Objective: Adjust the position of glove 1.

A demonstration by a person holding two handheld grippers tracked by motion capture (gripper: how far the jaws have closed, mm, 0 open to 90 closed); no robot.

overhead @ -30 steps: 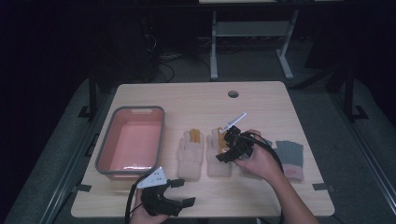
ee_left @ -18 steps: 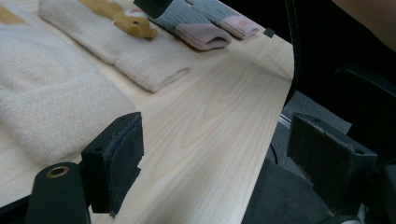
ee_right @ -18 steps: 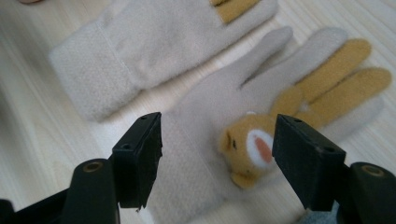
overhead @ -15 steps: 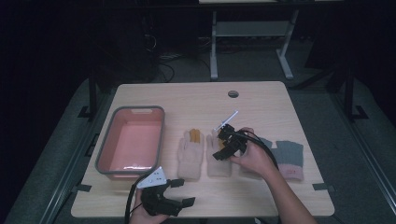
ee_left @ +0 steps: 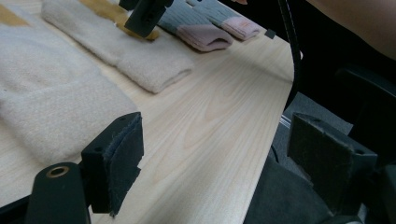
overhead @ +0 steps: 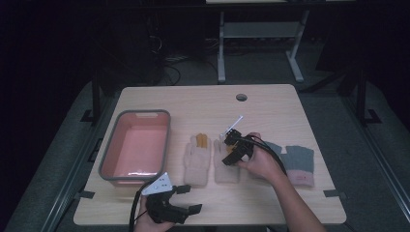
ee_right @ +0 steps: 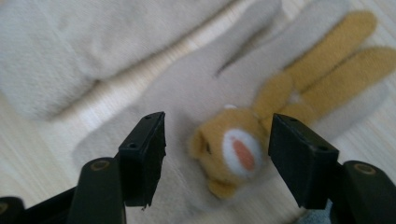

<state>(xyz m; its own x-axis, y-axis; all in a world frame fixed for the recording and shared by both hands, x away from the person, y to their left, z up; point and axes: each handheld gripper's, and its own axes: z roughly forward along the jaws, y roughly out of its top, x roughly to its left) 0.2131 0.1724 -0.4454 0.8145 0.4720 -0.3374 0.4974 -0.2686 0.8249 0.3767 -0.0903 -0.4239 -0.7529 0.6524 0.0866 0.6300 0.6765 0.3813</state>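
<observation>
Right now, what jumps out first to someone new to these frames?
The right hand-held gripper, jaws open, hovering over the right of two cream gloves at mid-table; its own view shows a tan animal face on that glove between the jaws. Next, the pink tub at the table's left and the grey gloves with pink cuffs at the right. The left hand-held gripper sits open at the near edge.
</observation>
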